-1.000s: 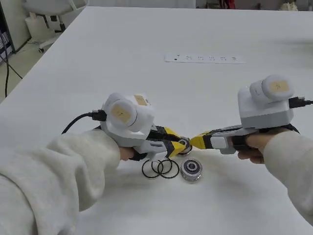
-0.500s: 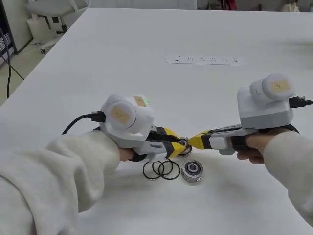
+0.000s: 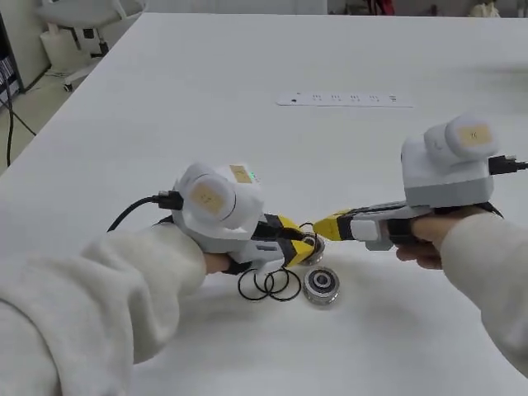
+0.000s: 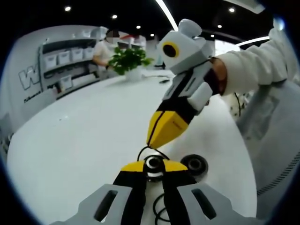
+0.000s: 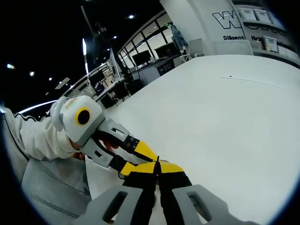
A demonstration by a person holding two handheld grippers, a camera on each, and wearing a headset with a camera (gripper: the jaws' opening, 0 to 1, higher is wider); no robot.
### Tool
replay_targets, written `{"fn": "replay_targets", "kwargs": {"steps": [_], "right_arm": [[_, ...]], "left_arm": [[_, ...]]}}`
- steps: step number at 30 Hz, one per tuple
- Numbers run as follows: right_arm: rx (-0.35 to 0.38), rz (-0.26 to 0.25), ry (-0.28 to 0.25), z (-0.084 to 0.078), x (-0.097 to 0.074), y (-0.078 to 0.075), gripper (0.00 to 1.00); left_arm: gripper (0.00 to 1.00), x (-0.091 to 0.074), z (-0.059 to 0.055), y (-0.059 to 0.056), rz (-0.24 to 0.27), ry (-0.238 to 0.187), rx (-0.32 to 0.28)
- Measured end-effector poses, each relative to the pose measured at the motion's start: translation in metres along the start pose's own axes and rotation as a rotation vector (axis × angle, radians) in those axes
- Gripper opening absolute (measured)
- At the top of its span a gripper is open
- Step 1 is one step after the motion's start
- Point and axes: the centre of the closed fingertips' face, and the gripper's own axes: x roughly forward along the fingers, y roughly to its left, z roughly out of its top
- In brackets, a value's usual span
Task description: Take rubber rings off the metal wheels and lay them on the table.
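My left gripper [image 3: 302,247] is shut on a small metal wheel [image 3: 313,244] [image 4: 153,164], held just above the table. My right gripper [image 3: 319,224] [image 5: 157,165] meets it from the right, shut on a thin black rubber ring [image 3: 308,226] [image 4: 149,151] that loops up off that wheel. In the left gripper view the right gripper's yellow tip [image 4: 158,135] hangs just above the wheel. Three loose black rings [image 3: 270,283] lie overlapping on the table below the left gripper. A second metal wheel [image 3: 320,282] [image 4: 194,164] lies flat beside them.
A white power strip [image 3: 342,99] lies farther back on the white table [image 3: 206,107]. An office chair [image 3: 82,16] stands past the table's far left corner. A black cable [image 3: 136,206] trails from the left gripper.
My right gripper has risen a little and drawn back, pulling the ring up off the held wheel. The left gripper has kept its place.
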Motion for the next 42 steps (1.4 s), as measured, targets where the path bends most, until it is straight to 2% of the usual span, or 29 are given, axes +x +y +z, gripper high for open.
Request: {"fn": "replay_targets", "kwargs": {"steps": [2, 7, 11, 14, 15, 19, 22, 23, 26, 32, 42], "right_arm": [[0.008, -0.004, 0.002, -0.001, 0.000, 0.000, 0.00], [0.021, -0.027, 0.015, -0.005, -0.002, -0.008, 0.00], [0.043, -0.034, 0.019, -0.008, -0.003, -0.012, 0.00], [0.047, -0.038, 0.021, -0.009, -0.003, -0.013, 0.00], [0.050, -0.039, 0.020, -0.009, -0.004, -0.014, 0.00], [0.058, -0.040, 0.011, -0.007, -0.006, -0.014, 0.00], [0.070, -0.034, 0.004, -0.005, -0.007, -0.013, 0.00], [0.075, -0.028, -0.002, -0.004, -0.007, -0.012, 0.00], [0.072, -0.023, -0.006, -0.003, -0.007, -0.011, 0.00], [0.055, -0.019, -0.006, -0.002, -0.007, -0.008, 0.00], [0.020, 0.011, -0.015, 0.002, -0.008, -0.001, 0.00]], "left_arm": [[0.14, 0.001, 0.000, -0.001, 0.004, 0.004, 0.021], [0.14, 0.002, 0.000, 0.000, 0.004, 0.020, 0.023], [0.15, 0.002, 0.002, 0.000, 0.012, 0.046, 0.075], [0.17, 0.000, 0.005, 0.000, 0.003, 0.046, 0.087], [0.18, -0.001, 0.006, 0.001, 0.002, 0.044, 0.088], [0.34, -0.007, 0.018, 0.006, 0.009, 0.010, 0.077], [0.35, -0.013, 0.026, 0.006, 0.004, -0.010, 0.072], [0.35, -0.015, 0.027, 0.003, -0.018, -0.008, 0.058], [0.35, -0.021, 0.027, 0.002, -0.019, -0.002, 0.099], [0.48, -0.030, 0.035, 0.002, -0.019, -0.011, 0.103], [0.55, -0.047, 0.046, -0.001, -0.026, -0.033, 0.131]]}}
